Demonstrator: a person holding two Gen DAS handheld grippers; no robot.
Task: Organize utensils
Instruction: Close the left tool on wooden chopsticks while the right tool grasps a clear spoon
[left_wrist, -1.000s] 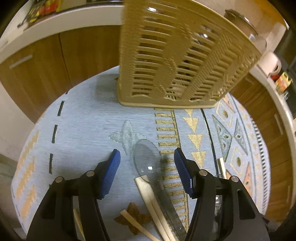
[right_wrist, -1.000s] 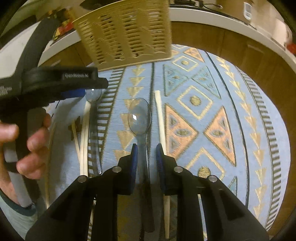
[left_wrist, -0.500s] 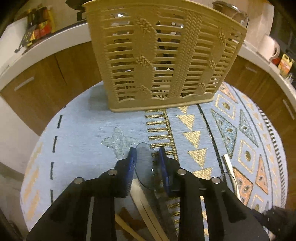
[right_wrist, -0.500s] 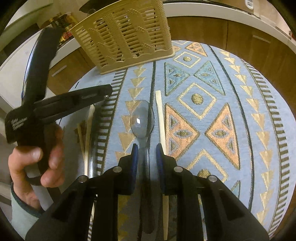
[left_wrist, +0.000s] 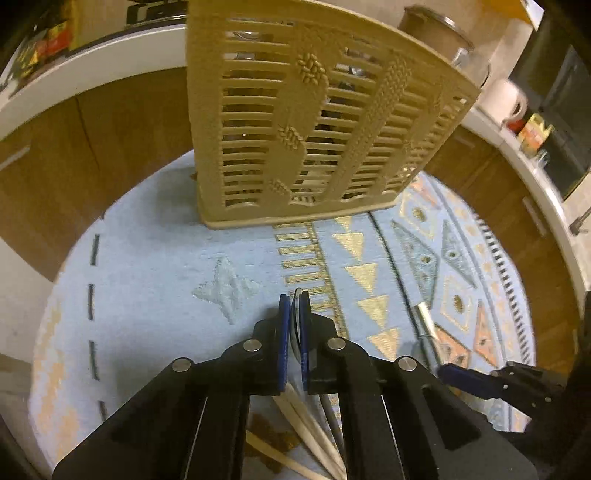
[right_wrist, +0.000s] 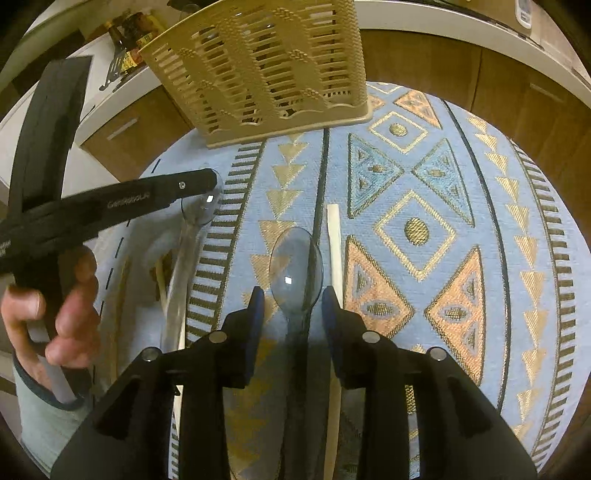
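The left gripper (left_wrist: 294, 332) is pinching the bowl of one clear plastic spoon (right_wrist: 192, 236) edge-on above the patterned blue cloth (left_wrist: 155, 266), near the beige slotted basket (left_wrist: 314, 122), while the right gripper (right_wrist: 293, 314) is hovering with fingers apart, straddling a second clear spoon (right_wrist: 295, 266) lying on the cloth beside a wooden stick (right_wrist: 335, 251).

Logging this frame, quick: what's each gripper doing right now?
Left gripper: shut on a clear spoon, gripped at its bowl.
Right gripper: open, jaws either side of another clear spoon lying on the mat.
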